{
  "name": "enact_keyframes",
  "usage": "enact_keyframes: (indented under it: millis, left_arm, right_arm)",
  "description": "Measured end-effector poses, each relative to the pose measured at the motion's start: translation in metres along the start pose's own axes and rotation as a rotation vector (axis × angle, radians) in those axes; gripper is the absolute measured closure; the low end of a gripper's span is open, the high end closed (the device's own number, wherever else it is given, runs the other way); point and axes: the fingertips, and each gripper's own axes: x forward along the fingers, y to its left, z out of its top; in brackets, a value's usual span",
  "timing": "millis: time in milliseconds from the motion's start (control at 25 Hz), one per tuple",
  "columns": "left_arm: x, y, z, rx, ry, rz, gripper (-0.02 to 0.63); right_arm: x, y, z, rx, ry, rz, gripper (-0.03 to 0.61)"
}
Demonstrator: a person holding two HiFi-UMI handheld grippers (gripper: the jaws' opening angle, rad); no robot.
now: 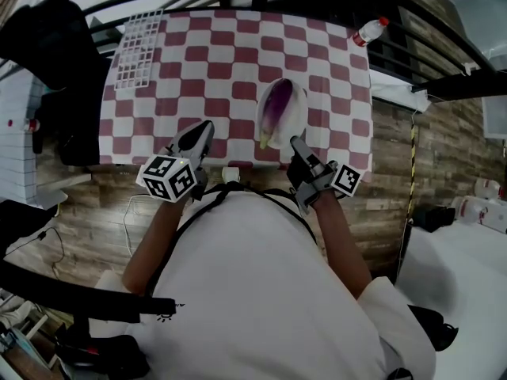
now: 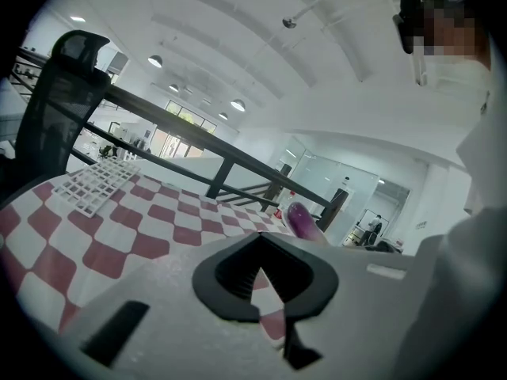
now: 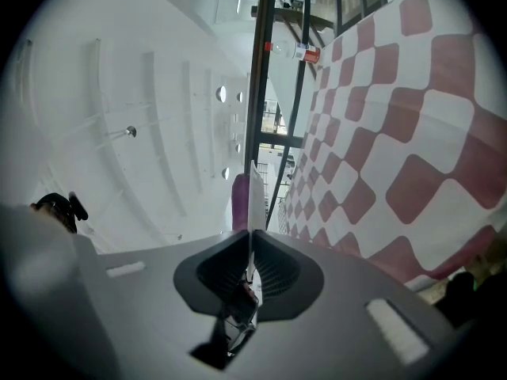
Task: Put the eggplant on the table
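Observation:
A purple eggplant (image 1: 277, 108) lies on a white plate (image 1: 296, 122) over the near right part of the red-and-white checked table (image 1: 214, 62). My right gripper (image 1: 298, 144) is shut on the plate's near rim. In the right gripper view the thin white plate (image 3: 255, 192) runs edge-on between the jaws (image 3: 250, 240), with the eggplant (image 3: 238, 200) just behind it. My left gripper (image 1: 201, 131) hovers at the table's near edge, left of the plate, shut and holding nothing. In the left gripper view the eggplant (image 2: 300, 217) shows beyond the closed jaw tips (image 2: 259, 240).
A white wire rack (image 1: 139, 50) lies at the table's far left corner. A bottle with a red cap (image 1: 370, 32) stands off the far right corner. A black chair (image 1: 47, 46) is left of the table, and black railing bars cross behind it.

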Motion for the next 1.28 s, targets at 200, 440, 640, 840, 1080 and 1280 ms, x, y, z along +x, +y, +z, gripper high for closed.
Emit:
enact_keyframes:
  millis: [200,440,640,840,1080,1280]
  left_arm:
    - [-0.005,0.029,0.008,0.005,0.01,0.016,0.614]
    - [-0.008,0.044,0.017,-0.001,-0.005,0.051,0.614]
    - [-0.008,0.045,0.016,-0.011,-0.02,0.092,0.614]
    - [-0.01,0.047,0.009,-0.036,-0.029,0.151,0.614]
    - [-0.009,0.036,0.006,-0.058,-0.06,0.182,0.614]
    - [-0.009,0.033,-0.001,-0.069,-0.064,0.22,0.614]
  right_arm:
    - [0.024,-0.017,0.0,-0.012,0.024,0.003,0.549]
    - [0.042,-0.034,-0.002,-0.005,0.084,0.029,0.551]
    - [0.046,-0.052,-0.004,0.02,0.139,0.016,0.551]
    - [0.046,-0.065,-0.004,0.03,0.207,-0.012,0.549]
    - [0.049,-0.083,0.002,0.011,0.284,-0.041,0.549]
    - [0.052,-0.103,0.009,-0.016,0.34,-0.066,0.55]
